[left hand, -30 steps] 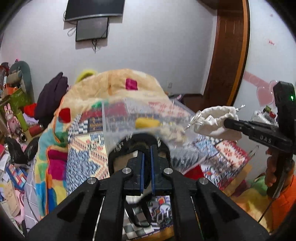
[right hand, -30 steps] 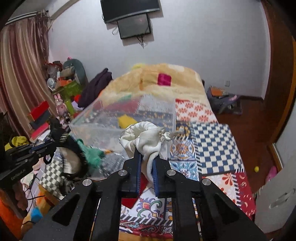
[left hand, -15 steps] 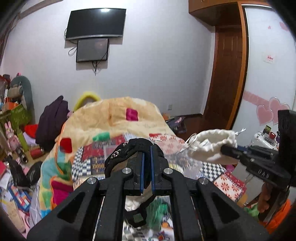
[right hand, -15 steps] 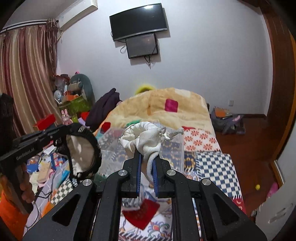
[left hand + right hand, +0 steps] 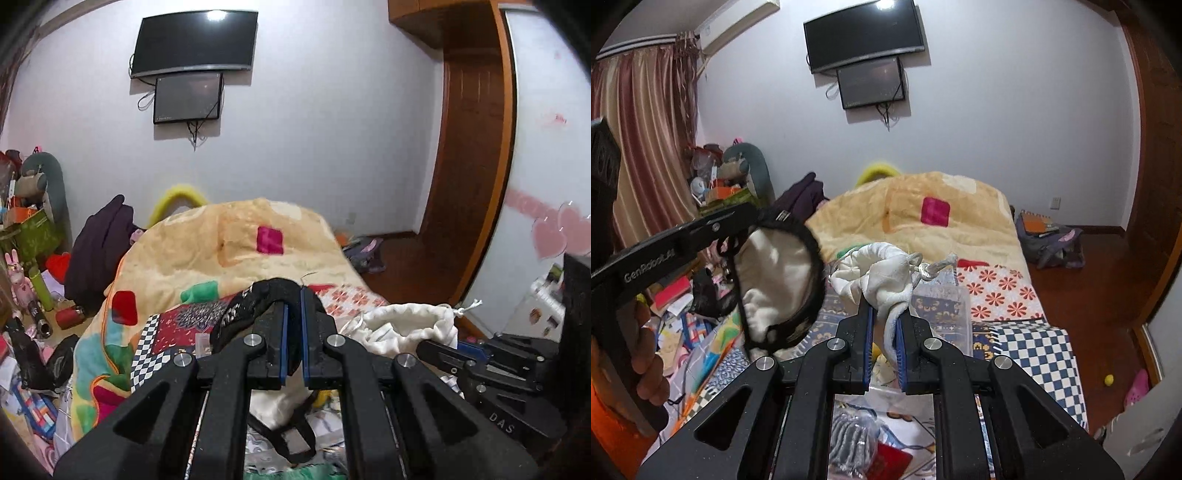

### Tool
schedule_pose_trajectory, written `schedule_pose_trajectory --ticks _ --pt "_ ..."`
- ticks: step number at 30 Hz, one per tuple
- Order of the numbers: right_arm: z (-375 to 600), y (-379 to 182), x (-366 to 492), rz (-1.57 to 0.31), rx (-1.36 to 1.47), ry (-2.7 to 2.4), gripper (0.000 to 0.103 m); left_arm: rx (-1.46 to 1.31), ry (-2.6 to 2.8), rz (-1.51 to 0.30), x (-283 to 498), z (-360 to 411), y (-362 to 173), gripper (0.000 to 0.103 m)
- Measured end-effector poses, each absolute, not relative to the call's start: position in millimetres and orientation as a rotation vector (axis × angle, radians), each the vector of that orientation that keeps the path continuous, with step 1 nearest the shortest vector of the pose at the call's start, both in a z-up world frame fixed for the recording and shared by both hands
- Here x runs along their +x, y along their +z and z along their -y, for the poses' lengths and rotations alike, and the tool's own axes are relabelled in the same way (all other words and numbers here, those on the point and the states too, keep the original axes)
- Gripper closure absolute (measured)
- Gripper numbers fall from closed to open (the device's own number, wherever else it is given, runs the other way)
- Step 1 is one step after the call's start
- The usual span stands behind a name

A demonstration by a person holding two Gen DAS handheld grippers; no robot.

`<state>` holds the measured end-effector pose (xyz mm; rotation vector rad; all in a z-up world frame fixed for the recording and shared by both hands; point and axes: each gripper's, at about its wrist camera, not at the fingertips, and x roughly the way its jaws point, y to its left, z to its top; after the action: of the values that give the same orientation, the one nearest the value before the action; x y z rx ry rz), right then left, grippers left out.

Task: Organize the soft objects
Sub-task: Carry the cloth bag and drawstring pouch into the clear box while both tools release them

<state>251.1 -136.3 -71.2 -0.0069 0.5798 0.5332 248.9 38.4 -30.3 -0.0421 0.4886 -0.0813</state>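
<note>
My left gripper (image 5: 291,295) is shut on a black-trimmed fabric piece with cream lining (image 5: 243,314), held up in the air; it also shows in the right wrist view (image 5: 779,291), hanging from the left gripper (image 5: 753,218). My right gripper (image 5: 884,310) is shut on a white drawstring pouch (image 5: 886,266), lifted above a clear plastic box (image 5: 945,310) on the bed. The pouch also shows in the left wrist view (image 5: 402,328), held by the right gripper (image 5: 424,345).
A bed with a patchwork quilt (image 5: 1008,291) and a yellow blanket (image 5: 229,247) fills the middle. Clutter, toys and books (image 5: 26,266) crowd the floor at left. A wooden door (image 5: 472,166) stands at right. Small bagged items (image 5: 849,439) lie near the front.
Both grippers have risen and tilted up with their loads. The clear box has dropped low in both views. The pouch has come closer to the left gripper.
</note>
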Motion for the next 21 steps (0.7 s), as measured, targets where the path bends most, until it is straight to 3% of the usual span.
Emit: schedule_pose_trajectory --ticks 10,15,19,21 --pt "115 -115 279 -0.717 -0.081 0.496 0.093 -0.016 -0.074 -0.729 279 -31 -111 0.098" --pt "115 -124 285 -0.767 -0.093 0.486 0.092 -0.061 -0.093 -0.799 279 -35 -127 0.095" --pt "116 -122 281 -0.777 -0.103 0.485 0.090 -0.074 -0.110 -0.809 273 -38 -127 0.066" --pt "119 -122 281 -0.787 -0.095 0.494 0.082 -0.064 -0.106 -0.794 267 -39 -125 0.055"
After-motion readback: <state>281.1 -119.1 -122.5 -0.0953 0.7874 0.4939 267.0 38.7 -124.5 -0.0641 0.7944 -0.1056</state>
